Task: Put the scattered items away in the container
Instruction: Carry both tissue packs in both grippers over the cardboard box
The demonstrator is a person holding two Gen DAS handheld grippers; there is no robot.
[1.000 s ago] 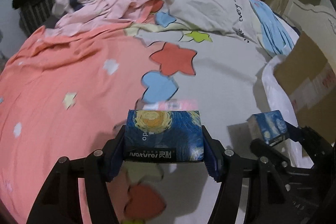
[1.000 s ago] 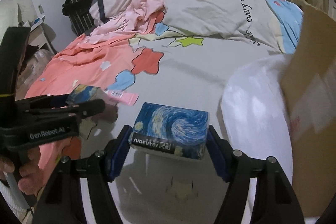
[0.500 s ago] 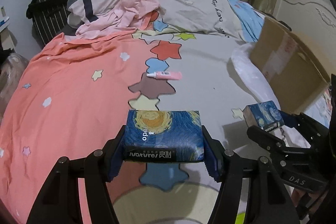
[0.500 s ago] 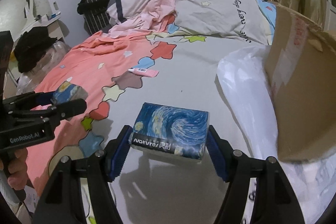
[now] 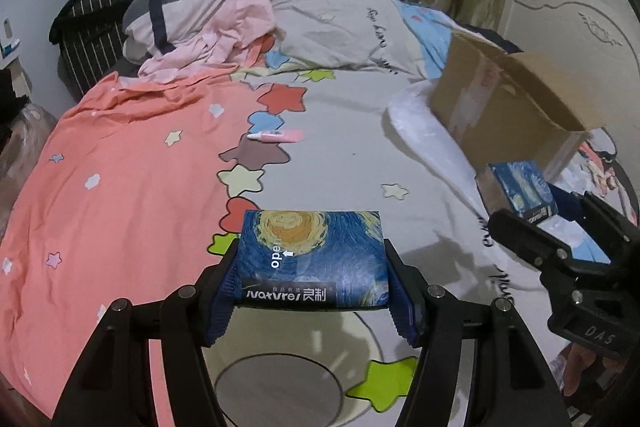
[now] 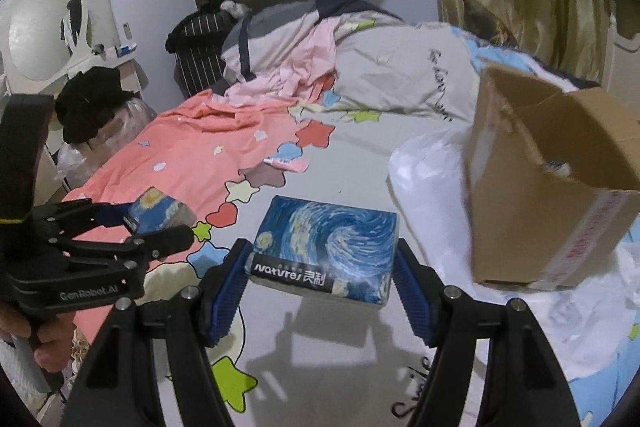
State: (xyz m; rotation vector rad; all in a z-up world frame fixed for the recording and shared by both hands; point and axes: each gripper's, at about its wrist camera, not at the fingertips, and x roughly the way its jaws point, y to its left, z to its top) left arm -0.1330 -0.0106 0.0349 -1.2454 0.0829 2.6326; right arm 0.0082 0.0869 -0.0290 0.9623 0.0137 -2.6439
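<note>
My left gripper [image 5: 312,291] is shut on a blue starry-night tissue pack [image 5: 314,255] and holds it above the bed. My right gripper [image 6: 322,287] is shut on a second blue tissue pack [image 6: 326,247], also held above the bed. Each gripper shows in the other's view: the right one with its pack [image 5: 520,193] at the right, the left one with its pack [image 6: 156,213] at the left. The open cardboard box [image 6: 548,183] stands on the bed to the right, also in the left wrist view [image 5: 508,103]. A pink tube [image 5: 278,136] lies on the sheet further off, seen too in the right wrist view [image 6: 286,163].
A white plastic bag [image 6: 428,167] lies under and beside the box. A heap of quilt and pink clothes [image 5: 224,23] covers the far end of the bed. A striped black bag [image 5: 90,27] stands at the far left, beyond the salmon sheet [image 5: 112,167].
Both grippers have lifted and pulled back with their packs, so more of the bed shows. The cardboard box has come into fuller view with its open top visible.
</note>
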